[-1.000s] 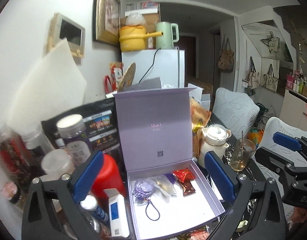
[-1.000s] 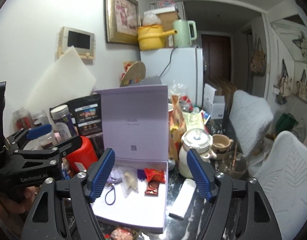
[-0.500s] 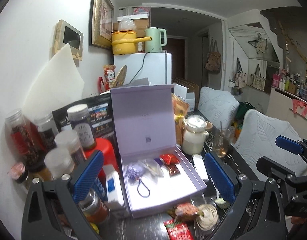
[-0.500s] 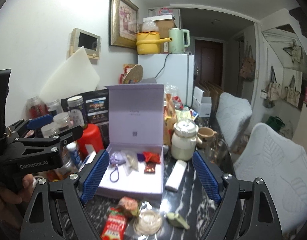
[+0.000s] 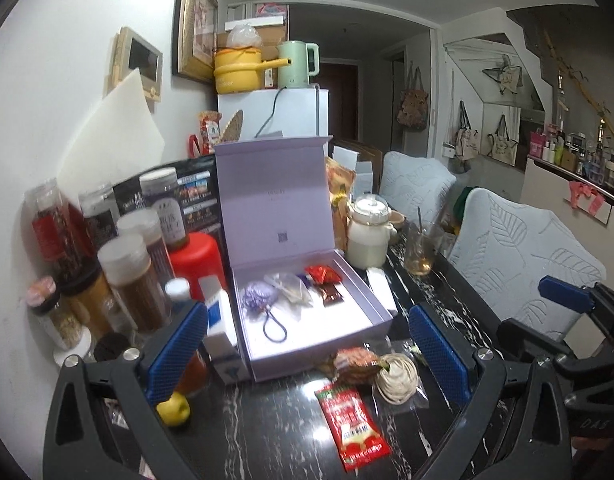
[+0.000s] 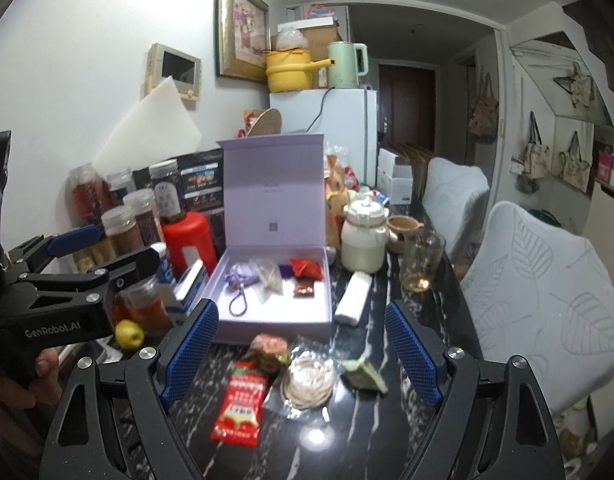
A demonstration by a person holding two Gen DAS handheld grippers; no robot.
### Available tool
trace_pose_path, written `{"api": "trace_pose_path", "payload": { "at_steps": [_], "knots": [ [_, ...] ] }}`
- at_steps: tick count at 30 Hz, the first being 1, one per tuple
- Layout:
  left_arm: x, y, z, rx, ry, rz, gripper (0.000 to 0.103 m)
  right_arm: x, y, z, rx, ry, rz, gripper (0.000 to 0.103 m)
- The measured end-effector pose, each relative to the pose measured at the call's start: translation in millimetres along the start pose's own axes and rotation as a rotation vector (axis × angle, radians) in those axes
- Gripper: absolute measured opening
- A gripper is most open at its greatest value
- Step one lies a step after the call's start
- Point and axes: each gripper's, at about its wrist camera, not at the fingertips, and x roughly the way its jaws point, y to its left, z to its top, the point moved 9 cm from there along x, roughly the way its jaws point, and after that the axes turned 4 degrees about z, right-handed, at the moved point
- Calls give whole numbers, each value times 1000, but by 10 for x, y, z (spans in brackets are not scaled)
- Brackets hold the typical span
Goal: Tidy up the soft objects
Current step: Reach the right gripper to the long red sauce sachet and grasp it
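We have pulled both wide-open, empty grippers, left (image 5: 311,350) and right (image 6: 303,350), back from the lavender box (image 5: 307,312); the red sachet (image 5: 353,420) now shows just before it.

**Where my two wrist cams are pointing right now**

Both fisheyes sit above the near end of the bench (image 5: 275,420), looking forward and slightly down along their own tongs toward the far wall. My left cam is on the left, close to the jars (image 5: 127,276), and catches the right tongs (image 5: 563,300) at its right edge. My right cam mirrors that, with the left tongs (image 6: 103,248) at its left edge. Both share the open lavender box (image 5: 307,344), the red sachet (image 6: 239,408) and the fridge (image 6: 339,128).
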Motion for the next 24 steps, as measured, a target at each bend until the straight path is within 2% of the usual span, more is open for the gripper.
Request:
{"api": "trace_pose_path", "payload": {
  "at_steps": [9, 18, 24],
  "knots": [
    [-3, 70, -245, -8, 43, -1, 102, 54, 191, -350, 2, 52, 32, 86],
    [114, 206, -560, -36, 129, 16, 102, 207, 363, -609, -5, 76, 44, 86],
    [232, 341, -723, -48, 176, 32, 102, 404, 442, -828, -2, 144, 61, 81]
  ]
}}
